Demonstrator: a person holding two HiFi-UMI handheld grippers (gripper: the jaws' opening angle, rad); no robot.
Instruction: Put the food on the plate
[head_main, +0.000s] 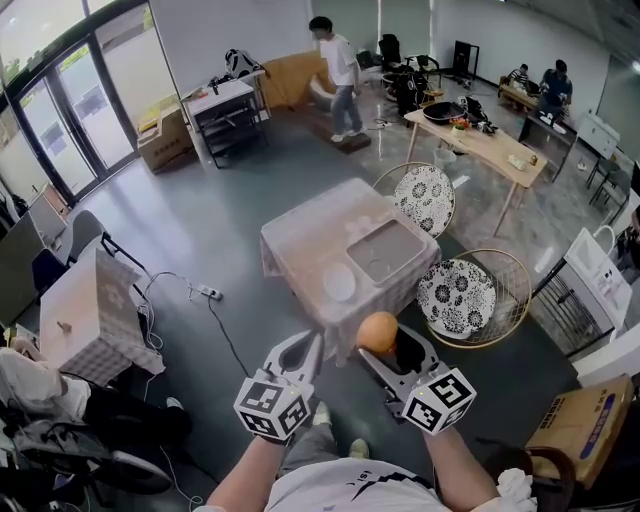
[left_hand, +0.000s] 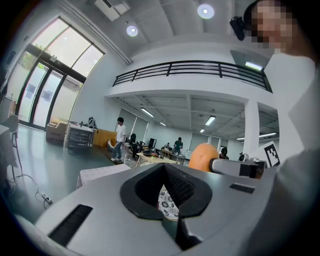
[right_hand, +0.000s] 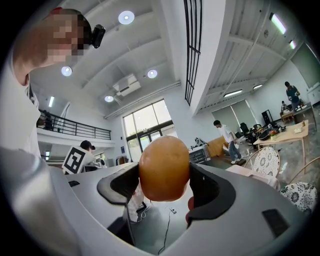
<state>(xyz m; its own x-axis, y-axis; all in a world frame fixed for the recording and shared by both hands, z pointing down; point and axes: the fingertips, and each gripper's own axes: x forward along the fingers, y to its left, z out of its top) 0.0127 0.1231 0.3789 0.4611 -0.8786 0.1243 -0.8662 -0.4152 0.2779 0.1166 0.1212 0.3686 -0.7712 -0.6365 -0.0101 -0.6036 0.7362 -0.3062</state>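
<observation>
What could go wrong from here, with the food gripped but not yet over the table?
1. The round orange food is pinched only at its sides by the right hand-held gripper, seemingly over the floor short of the table; it might slip and drop.
2. The white plate looks small beside the grey tray; a round item could roll off on release.

The food looked orange-brown to me, smooth and unpatterned. My right gripper and left gripper were pale grey with black pads, and their cubes carried black-and-white squares. The plate was white, the tray grey, the tablecloth pale pinkish-white and the chair cushions black-and-white floral.
</observation>
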